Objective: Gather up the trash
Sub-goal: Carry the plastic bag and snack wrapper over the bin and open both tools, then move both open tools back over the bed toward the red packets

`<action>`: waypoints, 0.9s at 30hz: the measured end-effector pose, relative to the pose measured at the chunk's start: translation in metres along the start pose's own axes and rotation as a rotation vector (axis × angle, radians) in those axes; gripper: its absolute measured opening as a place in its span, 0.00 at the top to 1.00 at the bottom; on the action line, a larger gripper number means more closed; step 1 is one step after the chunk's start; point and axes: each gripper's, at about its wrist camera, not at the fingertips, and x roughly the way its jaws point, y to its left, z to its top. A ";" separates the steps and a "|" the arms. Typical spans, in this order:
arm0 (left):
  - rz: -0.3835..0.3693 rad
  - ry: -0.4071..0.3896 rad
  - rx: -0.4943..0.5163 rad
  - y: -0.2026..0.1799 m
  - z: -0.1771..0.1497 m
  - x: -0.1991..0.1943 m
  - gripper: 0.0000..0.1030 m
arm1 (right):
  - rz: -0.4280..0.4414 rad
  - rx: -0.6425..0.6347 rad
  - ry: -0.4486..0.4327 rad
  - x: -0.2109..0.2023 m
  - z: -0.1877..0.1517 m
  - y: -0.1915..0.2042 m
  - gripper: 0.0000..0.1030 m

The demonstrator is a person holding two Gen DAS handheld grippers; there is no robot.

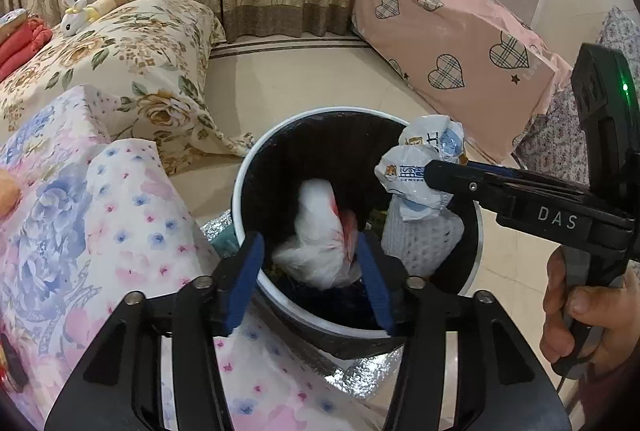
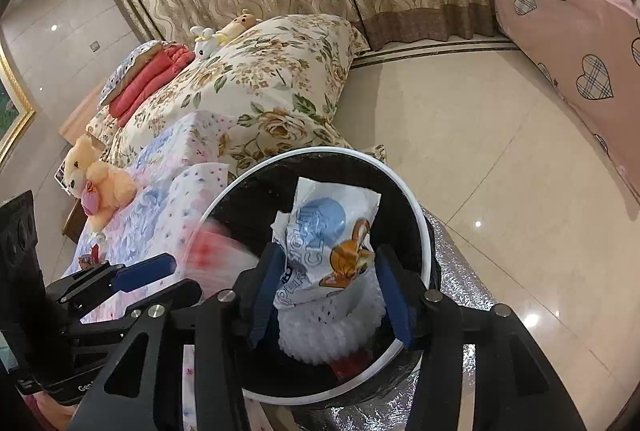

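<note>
Both over round black white-rimmed bin point(image 1: 256, 167); left gripper point(image 1: 316, 267) jaws apart, white-red wad point(image 1: 320, 231) loose between; right gripper point(image 2: 332, 287) jaws apart around crumpled printed wrapper point(image 2: 332, 231), contact unclear.

The bin point(image 1: 280, 155) stands between bed point(image 1: 120, 43) and covered box point(image 1: 460, 43).

Soft indoor light, glare spots on floor tiles point(image 2: 532, 319), fisheye-bent dark corners, motion-blurred white bag point(image 2: 218, 251)
</note>
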 end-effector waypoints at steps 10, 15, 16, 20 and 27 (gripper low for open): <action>0.009 -0.044 -0.048 0.012 -0.023 -0.027 0.39 | 0.018 0.021 -0.026 -0.012 -0.002 0.005 0.46; 0.038 -0.055 -0.079 0.022 -0.046 -0.041 0.36 | 0.035 0.000 -0.059 -0.024 -0.006 0.022 0.41; 0.044 -0.057 -0.084 0.024 -0.051 -0.044 0.36 | 0.035 -0.009 -0.066 -0.027 -0.007 0.026 0.40; 0.068 -0.071 -0.122 0.038 -0.070 -0.057 0.33 | 0.040 -0.036 -0.089 -0.035 -0.015 0.043 0.37; 0.143 -0.098 -0.189 0.066 -0.098 -0.077 0.30 | 0.036 -0.072 -0.090 -0.037 -0.039 0.070 0.33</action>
